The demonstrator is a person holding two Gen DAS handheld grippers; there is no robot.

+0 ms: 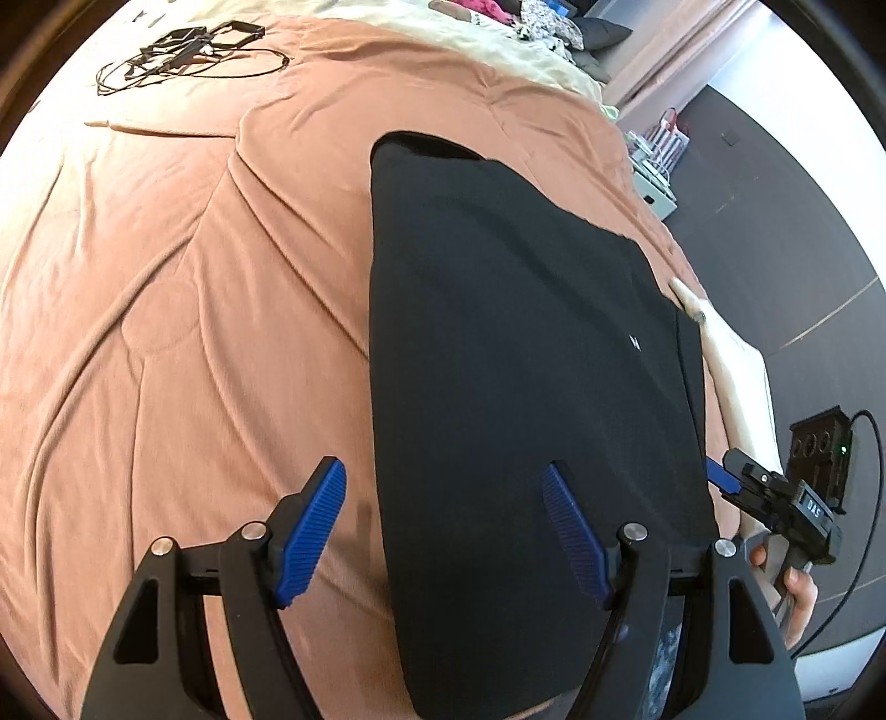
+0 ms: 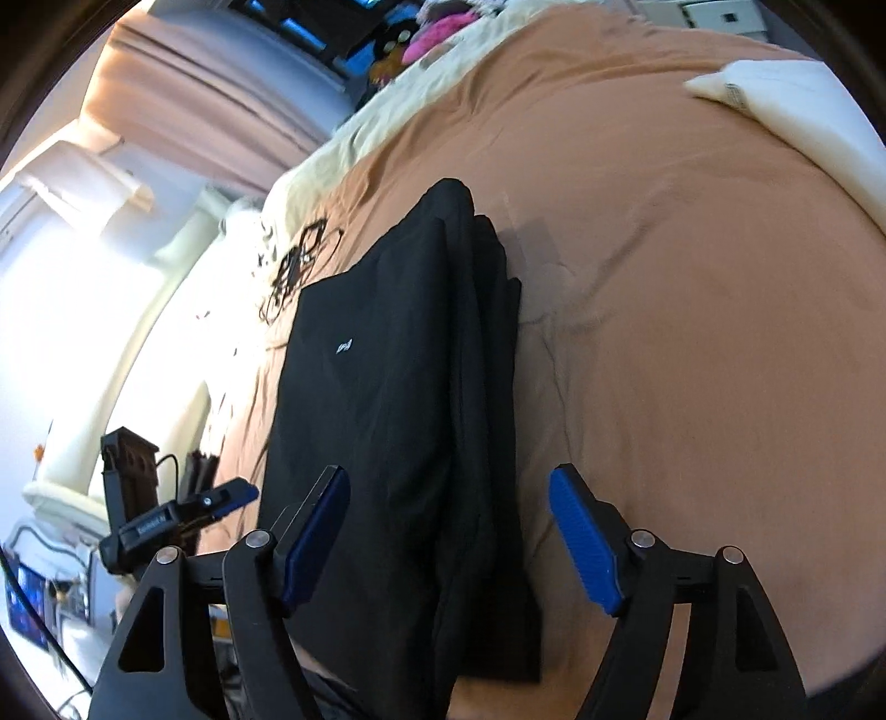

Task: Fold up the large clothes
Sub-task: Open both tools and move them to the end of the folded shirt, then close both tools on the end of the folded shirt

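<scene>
Both wrist views close, angled down from near bed edge — share black garment [image 1: 526, 360] [image 2: 387, 415] (opposite sides).

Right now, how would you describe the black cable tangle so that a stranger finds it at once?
Start from the wide orange-brown blanket. Beyond the folded black garment, near the pale sheet, lies the cable tangle: thin black loops and small frames, the only wiry thing there.

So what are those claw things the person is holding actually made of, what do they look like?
Each is a black frame with silver pivot pins and two fingers faced with ribbed blue pads. The left gripper and right gripper match. Seen from the left, the right one has a pistol-style grip, white lettering on its side and a black cable trailing off.
</scene>
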